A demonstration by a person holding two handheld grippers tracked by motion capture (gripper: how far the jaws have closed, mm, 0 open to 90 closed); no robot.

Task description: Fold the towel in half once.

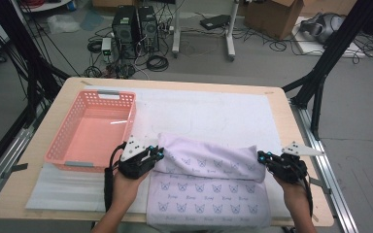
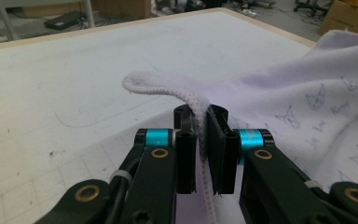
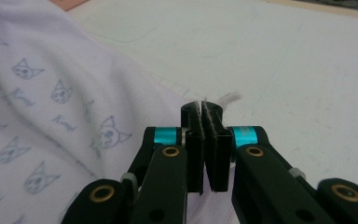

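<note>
Both hand-held grippers are clenched on the cloth point(image 1: 209, 184) at the table's near edge: the left hand-held gripper point(image 2: 199, 122) pinches its hem, the right hand-held gripper point(image 3: 204, 112) only a thin corner. That slim bite could slip free, dropping the fold.
</note>
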